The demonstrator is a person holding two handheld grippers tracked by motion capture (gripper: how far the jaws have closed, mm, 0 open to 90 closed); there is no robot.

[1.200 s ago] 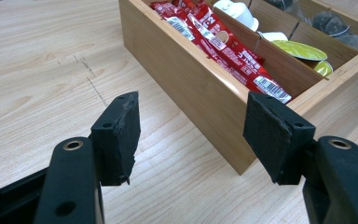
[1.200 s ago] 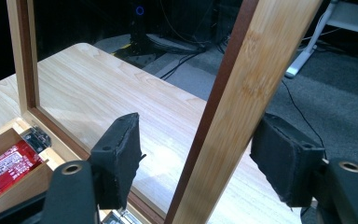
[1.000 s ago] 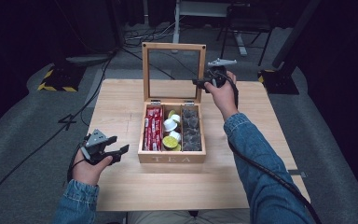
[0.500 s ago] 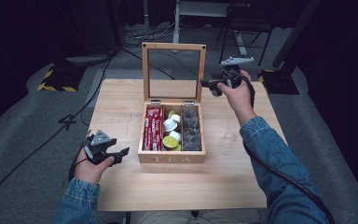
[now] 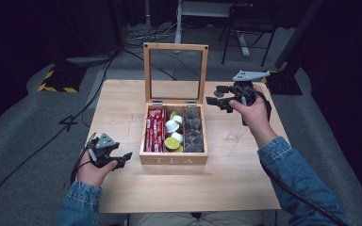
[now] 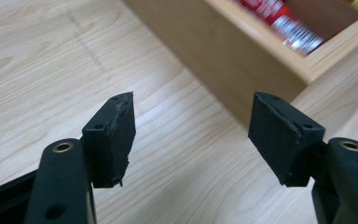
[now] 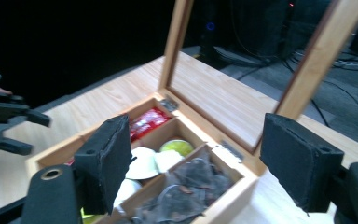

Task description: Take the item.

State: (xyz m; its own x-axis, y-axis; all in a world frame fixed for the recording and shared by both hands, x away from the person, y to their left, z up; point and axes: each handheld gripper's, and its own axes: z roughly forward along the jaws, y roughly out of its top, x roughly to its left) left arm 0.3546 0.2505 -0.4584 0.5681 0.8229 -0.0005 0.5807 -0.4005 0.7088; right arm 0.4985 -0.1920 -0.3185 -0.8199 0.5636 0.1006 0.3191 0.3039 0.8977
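Note:
A wooden tea box (image 5: 173,160) stands mid-table, its glass lid (image 5: 175,47) upright and open. It holds red packets (image 5: 154,129), white and green capsules (image 5: 172,126) and dark tea bags (image 5: 193,129). My left gripper (image 5: 126,157) rests by the box's front left corner, open, its jaws just widened with nothing between them (image 6: 193,107). My right gripper (image 5: 213,94) hovers right of the lid, also open and empty, its jaws having just been opening (image 7: 196,135). The right gripper view looks into the box (image 7: 233,186) and onto the tea bags (image 7: 186,186).
The box sits on a light wooden table (image 5: 122,103). A small clear scrap (image 5: 232,136) lies on the table right of the box, under my right forearm. Cables and stand legs cross the dark floor behind the table.
My right gripper has moved to the right, away from the lid's right edge, and its jaws have spread. The lid stays upright. The left hand has hardly moved.

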